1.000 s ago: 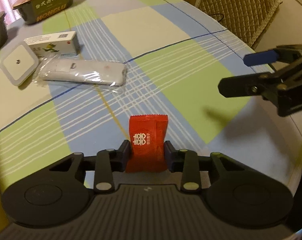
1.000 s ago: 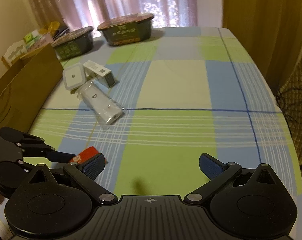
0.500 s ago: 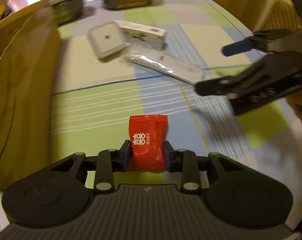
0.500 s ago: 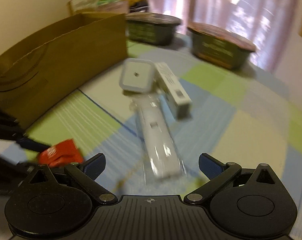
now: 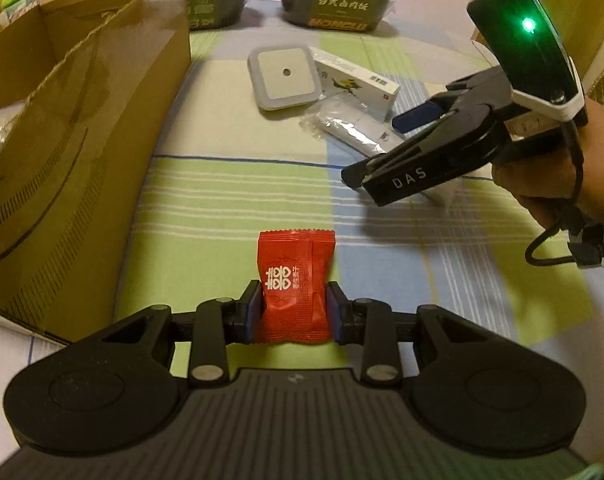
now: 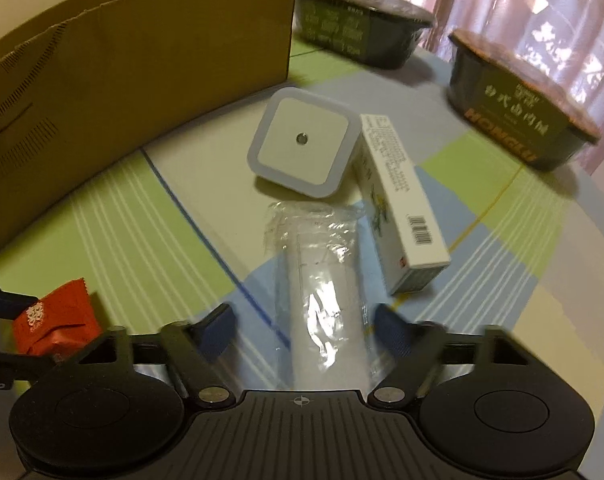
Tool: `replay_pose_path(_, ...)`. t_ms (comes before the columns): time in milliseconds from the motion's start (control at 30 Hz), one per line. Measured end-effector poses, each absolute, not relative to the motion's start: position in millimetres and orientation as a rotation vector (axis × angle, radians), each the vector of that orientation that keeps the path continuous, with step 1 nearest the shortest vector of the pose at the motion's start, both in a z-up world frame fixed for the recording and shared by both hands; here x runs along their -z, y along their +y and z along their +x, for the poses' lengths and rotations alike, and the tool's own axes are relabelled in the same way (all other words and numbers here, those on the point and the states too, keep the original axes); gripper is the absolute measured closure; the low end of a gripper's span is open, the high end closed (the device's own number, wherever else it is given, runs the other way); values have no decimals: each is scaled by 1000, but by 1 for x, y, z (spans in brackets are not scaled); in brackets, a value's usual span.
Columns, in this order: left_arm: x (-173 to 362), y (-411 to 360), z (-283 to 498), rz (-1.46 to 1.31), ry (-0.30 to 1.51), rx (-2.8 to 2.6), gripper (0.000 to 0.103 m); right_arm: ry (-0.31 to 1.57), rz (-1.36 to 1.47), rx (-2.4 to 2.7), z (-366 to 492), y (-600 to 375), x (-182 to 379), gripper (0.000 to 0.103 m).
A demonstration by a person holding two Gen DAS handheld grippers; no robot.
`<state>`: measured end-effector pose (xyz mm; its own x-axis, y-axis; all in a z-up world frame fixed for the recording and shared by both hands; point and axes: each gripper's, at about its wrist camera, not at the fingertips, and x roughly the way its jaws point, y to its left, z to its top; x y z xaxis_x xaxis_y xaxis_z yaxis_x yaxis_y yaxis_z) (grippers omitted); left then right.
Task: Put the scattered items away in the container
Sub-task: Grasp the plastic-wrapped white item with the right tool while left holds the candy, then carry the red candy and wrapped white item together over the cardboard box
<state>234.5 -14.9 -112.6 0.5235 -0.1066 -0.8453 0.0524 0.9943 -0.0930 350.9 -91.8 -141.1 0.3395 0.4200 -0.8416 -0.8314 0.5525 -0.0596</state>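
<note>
My left gripper [image 5: 293, 312] is shut on a red candy packet [image 5: 295, 280], held above the checked tablecloth just right of the brown cardboard box [image 5: 81, 128]. The same packet [image 6: 55, 322] shows at the left edge of the right wrist view. My right gripper [image 6: 302, 330] is open, its fingers on either side of a white device in clear plastic wrap [image 6: 322, 296], close but apart from it. Beyond lie a white square night light [image 6: 304, 142] and a white carton [image 6: 402, 208]. In the left wrist view the right gripper [image 5: 386, 148] hovers over the wrapped device [image 5: 350, 128].
Two dark instant-meal bowls [image 6: 522, 116] [image 6: 362, 28] stand at the far side of the table. The cardboard box [image 6: 121, 80] runs along the left, its top open. A hand [image 5: 562, 168] holds the right gripper, with a cable hanging below it.
The left gripper has swung with the red packet toward the cardboard box. The right gripper has moved in over the wrapped device, which now lies between its fingers.
</note>
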Motion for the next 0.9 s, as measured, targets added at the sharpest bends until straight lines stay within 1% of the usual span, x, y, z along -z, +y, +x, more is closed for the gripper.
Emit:
replay_pose_path(33,114,-14,234,-60,1018,95,75,885,-540,-849,350,-94,140,50)
replay_pose_path(67,114,-14,233,-61,1020,95,75,886,-536,-830,349,-96,138,59)
replay_pose_path(100,115,-13,232,-62,1022,94,75,901,-518,-817,347,-99,137,60)
replay_pose_path(300,113,-13,228,-55,1020,104,75,964,-431,-737,300,-126,127,61)
replay_pose_path(467,107,-19,215,-21,1011,137,75,1050,-266,-617,235,-168,116,61)
replay_pose_path(600,105,-25,195,-3,1023,188,75,1091,-208,-566,180,-188,115,61)
replay_pose_path(767,113,-31,173,29,1057,230,75,1085,-198,-542,155,-196,115,60)
replay_pose_path(900,117,-31,163,43,1070,234,74,1080,-220,-545,160,-192,115,60)
